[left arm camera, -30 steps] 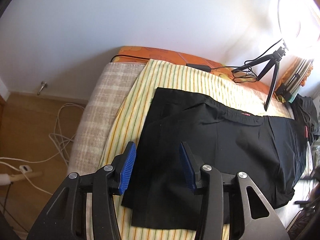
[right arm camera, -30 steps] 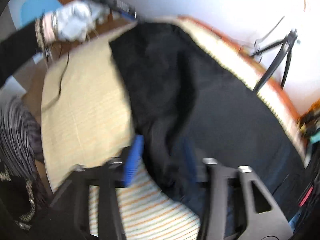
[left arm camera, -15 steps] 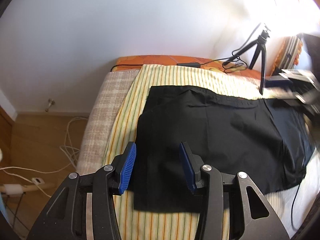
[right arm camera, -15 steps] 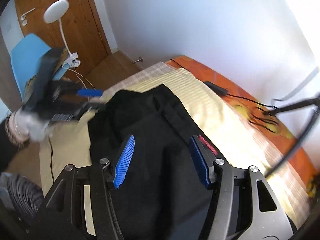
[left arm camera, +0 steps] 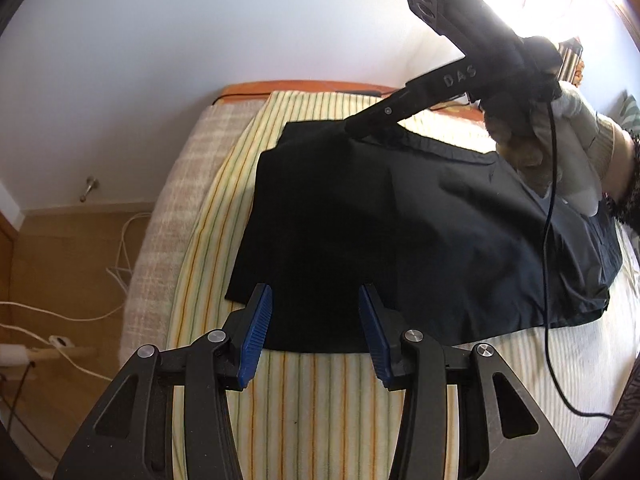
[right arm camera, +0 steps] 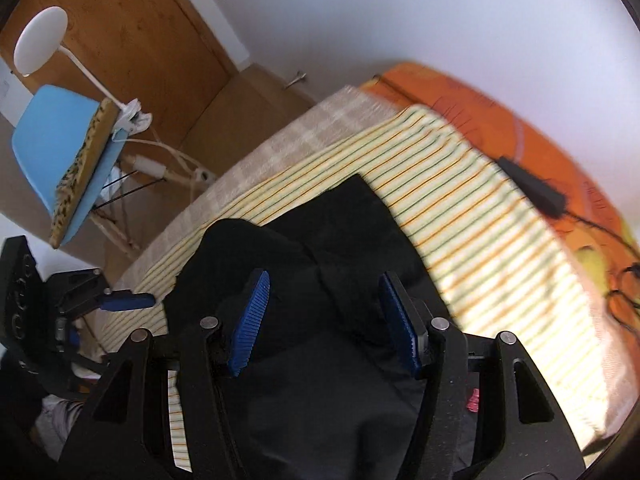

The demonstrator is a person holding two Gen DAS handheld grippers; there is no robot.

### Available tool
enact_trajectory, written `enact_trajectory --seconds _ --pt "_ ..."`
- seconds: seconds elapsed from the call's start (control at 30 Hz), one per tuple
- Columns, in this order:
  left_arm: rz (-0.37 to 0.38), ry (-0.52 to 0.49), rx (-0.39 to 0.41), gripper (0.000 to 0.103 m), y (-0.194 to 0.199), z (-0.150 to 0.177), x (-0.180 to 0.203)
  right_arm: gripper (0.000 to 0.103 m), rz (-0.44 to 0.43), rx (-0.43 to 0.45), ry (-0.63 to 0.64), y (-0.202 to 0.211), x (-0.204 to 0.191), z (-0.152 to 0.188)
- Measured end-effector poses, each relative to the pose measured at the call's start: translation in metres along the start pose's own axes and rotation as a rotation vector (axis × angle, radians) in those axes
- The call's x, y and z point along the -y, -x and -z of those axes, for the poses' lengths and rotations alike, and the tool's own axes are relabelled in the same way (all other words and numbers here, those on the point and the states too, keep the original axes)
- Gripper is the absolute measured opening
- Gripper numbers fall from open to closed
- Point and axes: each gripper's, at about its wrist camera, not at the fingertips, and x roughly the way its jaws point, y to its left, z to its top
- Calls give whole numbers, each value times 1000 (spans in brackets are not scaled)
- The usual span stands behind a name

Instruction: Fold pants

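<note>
Black pants (left arm camera: 400, 232) lie folded on a yellow striped sheet (left arm camera: 320, 400) on the bed. My left gripper (left arm camera: 314, 332) is open and empty, its blue pads over the pants' near edge. My right gripper (right arm camera: 324, 320) is open just above the pants (right arm camera: 320, 380) near their far end. In the left wrist view the right gripper's fingertips (left arm camera: 360, 130) reach down to the pants' far edge, held by a gloved hand (left arm camera: 560, 148). The left gripper (right arm camera: 120, 302) shows at the left edge of the right wrist view.
An orange cover (right arm camera: 500, 104) with a black adapter and cables (right arm camera: 532, 192) lies along the white wall. A blue chair (right arm camera: 56, 152), a white lamp (right arm camera: 40, 40) and floor cables (left arm camera: 60, 320) stand beside the bed. A wooden door (right arm camera: 120, 40) is behind them.
My right gripper has swung over the pants to their far end and now shows large in the left wrist view. The left gripper has pulled back slightly toward the near edge.
</note>
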Motion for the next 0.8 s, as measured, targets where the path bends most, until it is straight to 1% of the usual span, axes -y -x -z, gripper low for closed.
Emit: enact_trajectory --seconds 0.03,0.1,0.13,0.17,0.23,0.3,0.37,0.43,0.47,0.53,0.6,0.67,0.77,0.8 --pt "0 -1 -3 43 -1 1 0 60 -23 1 -4 -1 -2 1" --pt "-1 -1 -12 43 -6 2 -1 54 -40 20 4 -1 -8 4" --pt "-4 -2 -14 43 -7 3 0 42 -45 26 8 -1 -9 5" --pt "-5 1 -18 43 -12 2 -2 27 -54 33 13 1 -12 7" --pt "5 11 -22 43 -15 3 -4 15 -39 52 37 4 -19 11" --pt "3 12 -26 43 -16 7 -4 11 -19 78 67 10 -24 13" --pt "1 13 -23 43 -14 8 -5 10 34 139 124 23 -33 15" --pt "-2 25 -5 43 -7 9 -8 9 55 186 152 35 -39 14" --pt "-3 34 4 43 -4 9 -10 9 114 218 200 41 -45 12" --pt "-12 47 20 43 3 8 -15 9 205 234 267 41 -51 7" --pt "-20 56 26 43 5 5 -19 9 246 199 253 27 -43 -4" --pt "-21 68 29 43 6 4 -22 9 291 167 273 12 -38 -10" --pt "-18 66 28 43 4 1 -23 9 314 111 277 -11 -29 -13" --pt "-23 62 27 43 3 0 -23 9 332 108 277 -14 -26 -12"
